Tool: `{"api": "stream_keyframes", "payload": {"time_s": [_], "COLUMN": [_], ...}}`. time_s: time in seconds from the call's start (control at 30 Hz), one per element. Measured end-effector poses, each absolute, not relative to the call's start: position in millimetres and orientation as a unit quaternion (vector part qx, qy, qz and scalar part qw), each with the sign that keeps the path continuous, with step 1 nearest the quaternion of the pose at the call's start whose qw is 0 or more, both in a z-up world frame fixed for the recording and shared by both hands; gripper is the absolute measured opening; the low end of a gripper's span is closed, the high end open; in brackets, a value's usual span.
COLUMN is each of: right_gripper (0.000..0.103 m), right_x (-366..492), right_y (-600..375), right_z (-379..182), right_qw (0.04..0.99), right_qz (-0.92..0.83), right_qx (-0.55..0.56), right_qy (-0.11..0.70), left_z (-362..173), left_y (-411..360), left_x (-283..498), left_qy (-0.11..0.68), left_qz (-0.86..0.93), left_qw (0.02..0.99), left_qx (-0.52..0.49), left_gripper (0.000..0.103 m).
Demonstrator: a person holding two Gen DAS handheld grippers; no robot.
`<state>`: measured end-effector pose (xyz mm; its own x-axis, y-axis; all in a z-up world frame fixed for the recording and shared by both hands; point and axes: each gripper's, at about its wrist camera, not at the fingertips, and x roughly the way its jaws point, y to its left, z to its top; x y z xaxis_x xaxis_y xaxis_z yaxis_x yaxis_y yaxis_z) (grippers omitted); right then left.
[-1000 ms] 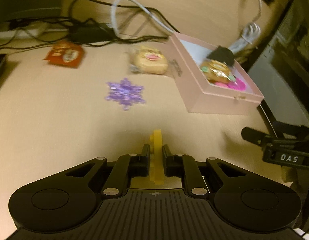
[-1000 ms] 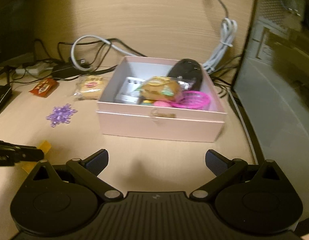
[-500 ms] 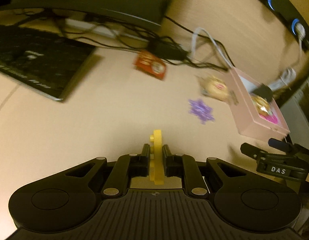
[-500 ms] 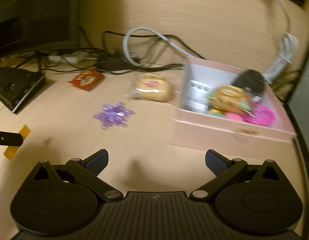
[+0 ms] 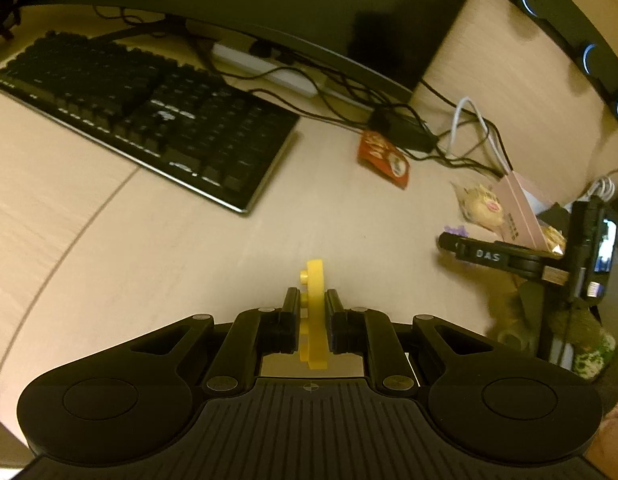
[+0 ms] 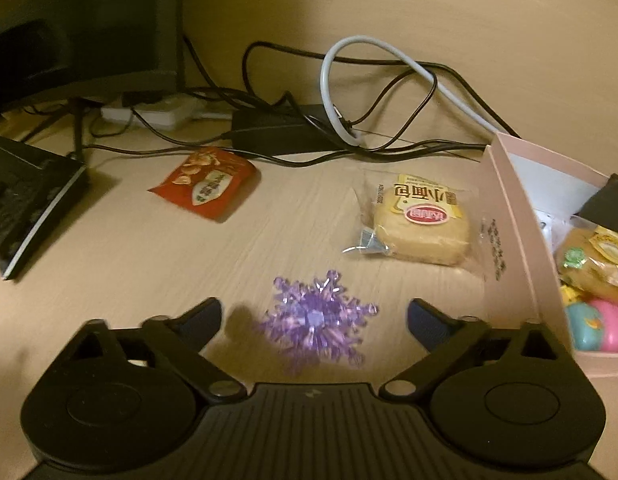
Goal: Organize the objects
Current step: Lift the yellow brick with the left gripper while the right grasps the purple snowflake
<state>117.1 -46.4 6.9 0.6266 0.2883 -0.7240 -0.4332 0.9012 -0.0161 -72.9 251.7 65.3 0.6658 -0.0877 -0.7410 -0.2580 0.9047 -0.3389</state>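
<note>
My left gripper (image 5: 312,300) is shut on a flat yellow plastic piece (image 5: 313,296) and holds it above the desk. My right gripper (image 6: 313,312) is open, its fingers on either side of a purple snowflake ornament (image 6: 315,320) on the desk; it also shows in the left wrist view (image 5: 481,256). A wrapped bun (image 6: 423,226) lies just beyond, against the pink box (image 6: 513,216). The box holds another wrapped bun (image 6: 593,268), pink and blue toys (image 6: 597,326) and a black object (image 6: 607,204). A red snack packet (image 6: 207,182) lies further left.
A black keyboard (image 5: 149,116) lies at the left, under a monitor (image 5: 269,4). A power strip (image 6: 149,114), a black adapter (image 6: 277,130) and tangled cables (image 6: 389,92) run along the back wall. The box stands at the right.
My right gripper has moved left and down from the box to straddle the purple snowflake. My left gripper has swung left towards the keyboard, still holding the yellow piece.
</note>
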Motion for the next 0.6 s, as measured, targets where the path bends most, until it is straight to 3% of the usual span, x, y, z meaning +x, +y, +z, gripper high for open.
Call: {"api": "stream_keyframes", "payload": {"time_s": [0.07, 0.13, 0.17, 0.6], "right_gripper": [0.083, 0.065, 0.062, 0.062], "right_x": [119, 115, 114, 42], "right_y": [-46, -48, -49, -111], "right_z": [5, 8, 10, 62], "right_qw": [0.894, 0.894, 0.893, 0.905], "right_qz": [0.2, 0.195, 0.195, 0.197], "right_qx": [-0.084, -0.082, -0.081, -0.069], "right_qy": [0.393, 0.395, 0.397, 0.371], "left_z": [66, 65, 65, 53], "left_y": [256, 255, 254, 163], "left_x": [-72, -69, -66, -36], "left_qy": [0.406, 0.407, 0.409, 0.447], "left_qz": [0.046, 0.037, 0.031, -0.103], "left_qw": [0.887, 0.887, 0.887, 0.874], "left_qx": [-0.214, -0.213, -0.212, -0.159], "left_gripper": [0.015, 0.015, 0.015, 0.015]}}
